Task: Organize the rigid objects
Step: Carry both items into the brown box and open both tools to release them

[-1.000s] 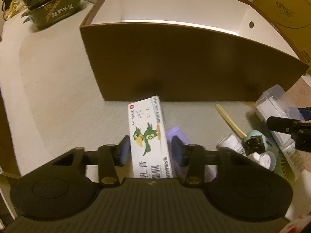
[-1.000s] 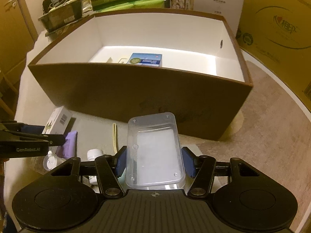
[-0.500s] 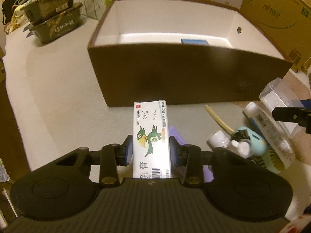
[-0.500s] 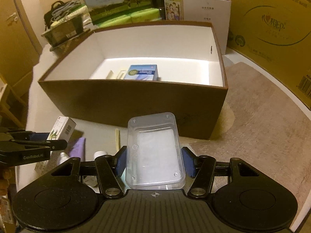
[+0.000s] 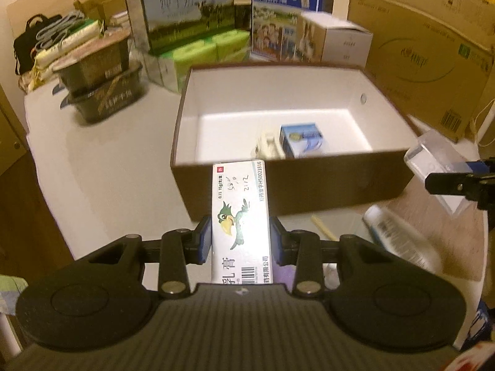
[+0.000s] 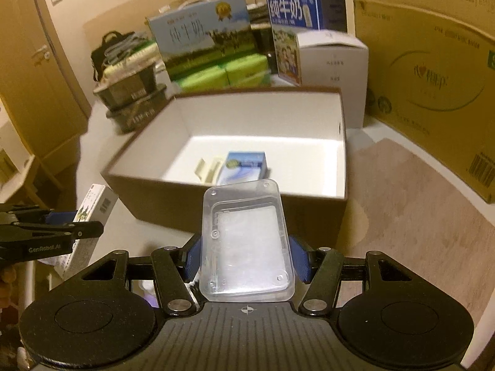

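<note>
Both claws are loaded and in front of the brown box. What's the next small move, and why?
Probably carry the left claw forward over the near wall of the brown box, then release. It is shut on the ointment carton, which sits short of that wall, and bare white floor shows left of the blue carton. The right claw holds the clear plastic case and can follow.

Dim warm light; wooden door at left; milk cartons, cardboard box behind.
</note>
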A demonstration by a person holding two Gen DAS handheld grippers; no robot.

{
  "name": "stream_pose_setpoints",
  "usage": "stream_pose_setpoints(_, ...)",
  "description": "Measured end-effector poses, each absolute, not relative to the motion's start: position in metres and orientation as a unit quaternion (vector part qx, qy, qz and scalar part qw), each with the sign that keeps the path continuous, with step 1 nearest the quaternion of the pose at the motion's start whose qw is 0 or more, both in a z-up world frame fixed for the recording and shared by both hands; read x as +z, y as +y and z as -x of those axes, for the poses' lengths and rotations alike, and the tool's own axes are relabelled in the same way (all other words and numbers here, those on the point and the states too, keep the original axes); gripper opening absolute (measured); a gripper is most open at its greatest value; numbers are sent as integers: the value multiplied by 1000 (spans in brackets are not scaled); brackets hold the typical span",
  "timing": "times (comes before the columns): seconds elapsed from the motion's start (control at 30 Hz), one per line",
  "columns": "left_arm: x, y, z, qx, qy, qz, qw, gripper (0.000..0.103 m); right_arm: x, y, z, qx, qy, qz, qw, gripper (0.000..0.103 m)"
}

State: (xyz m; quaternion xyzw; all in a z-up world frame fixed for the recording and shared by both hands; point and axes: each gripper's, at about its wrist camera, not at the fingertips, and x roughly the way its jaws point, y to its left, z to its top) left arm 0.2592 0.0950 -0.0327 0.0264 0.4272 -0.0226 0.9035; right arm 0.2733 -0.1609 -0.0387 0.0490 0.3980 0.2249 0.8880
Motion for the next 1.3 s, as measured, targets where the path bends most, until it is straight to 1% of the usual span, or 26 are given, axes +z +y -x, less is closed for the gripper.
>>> stream_pose_setpoints(0.3, 0, 90, -296, -32, 404, -34, 913, 35, -13, -164, -298, 227, 368, -58, 900, 58)
stream_pose_setpoints(0.5, 7, 88, -337, -32, 403, -40, 914, 35, -10, -161, -330, 210, 363, -53, 906, 58)
stream_pose_setpoints(0.73, -5, 84, -390, -31, 418, -65, 906, 35, -27, -153, -379, 187, 381, -41, 904, 58)
stream_pose_setpoints(0.93, -30, 84, -425, -30, 437, -87, 895, 35, -51, -144, -415, 175, 411, -31, 894, 58)
stream_pose_setpoints(1.3, -77, 80, -453, -32, 469, -113, 875, 35, -80, -133, -441, 154, 441, -1, 884, 58)
